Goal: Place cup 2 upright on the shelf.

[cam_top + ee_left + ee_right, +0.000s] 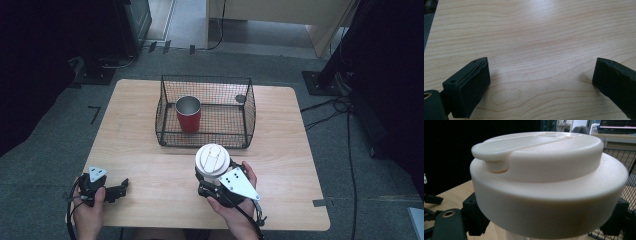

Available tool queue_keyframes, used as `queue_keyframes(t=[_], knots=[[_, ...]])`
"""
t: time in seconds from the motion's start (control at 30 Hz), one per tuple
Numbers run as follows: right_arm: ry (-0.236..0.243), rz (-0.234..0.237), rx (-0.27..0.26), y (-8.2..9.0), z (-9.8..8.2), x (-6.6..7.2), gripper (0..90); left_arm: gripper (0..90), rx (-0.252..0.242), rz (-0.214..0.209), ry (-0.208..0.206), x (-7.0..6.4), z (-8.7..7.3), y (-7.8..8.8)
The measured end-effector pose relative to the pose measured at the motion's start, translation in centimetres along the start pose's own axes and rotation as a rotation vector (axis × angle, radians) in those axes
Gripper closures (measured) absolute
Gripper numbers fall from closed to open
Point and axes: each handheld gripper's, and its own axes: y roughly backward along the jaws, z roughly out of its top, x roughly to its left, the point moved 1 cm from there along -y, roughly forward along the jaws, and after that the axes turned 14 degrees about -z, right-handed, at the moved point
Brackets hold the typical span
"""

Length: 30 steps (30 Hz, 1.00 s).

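A: Where the table (150,165) meets the person's side, what does each gripper hold?

B: The right gripper (212,184) sits near the front edge, right of centre. Its jaws are pinched on a cup (212,162) with a white lid (549,180). In the right gripper view, the two jaws stand just under the lid rim, one at each side. The cup is upright.

A: State of the left gripper (119,189)?

B: Spread wide, holding nothing. It lies near the front left corner, in the left hand (89,212), jaws pointing right. The left gripper view shows bare wood grain between the two jaws.

A: Position of the cup relative to the basket (205,111)?

B: The cup is in front of the basket, near it but apart. The basket is black wire, open at the top, standing at the middle of the table toward the far edge.

A: Contents of the basket?

B: A red tumbler (188,114) with a metal inside, upright, in the left half. A small dark round item (240,99) shows at the far right corner; what it is cannot be told.

A: The lid?

B: Seated on the cup, with a raised flap across its top.
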Motion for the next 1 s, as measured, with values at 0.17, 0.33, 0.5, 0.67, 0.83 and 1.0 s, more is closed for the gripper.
queue_keyframes(t=[0.17, 0.33, 0.5, 0.67, 0.83, 1.0], knots=[[-0.003, -0.009, -0.03, -0.2, 0.7, -0.1, 16.3, 2.1, 0.002, 0.0, -0.002, 0.0, 0.0, 0.0], [-0.008, -0.022, -0.064, -0.5, 1.7, -0.2, 16.3, 2.1, 0.002, 0.0, -0.002, 0.0, 0.0, 0.0], [0.004, -0.033, -0.085, -0.8, 2.4, -0.4, 16.3, 2.1, 0.001, 0.0, 0.0, 0.0, 0.0, 0.0], [-0.004, -0.044, -0.108, -1.0, 3.1, -0.4, 16.3, 2.1, 0.003, 0.0, -0.002, 0.0, 0.0, 0.0], [-0.004, -0.056, -0.127, -1.4, 3.7, -0.4, 16.3, 2.1, 0.003, 0.0, -0.002, 0.0, 0.0, 0.0], [0.005, -0.069, -0.15, -2.0, 4.4, -0.4, 16.3, 2.1, 0.003, 0.0, -0.002, 0.0, 0.0, 0.0]])
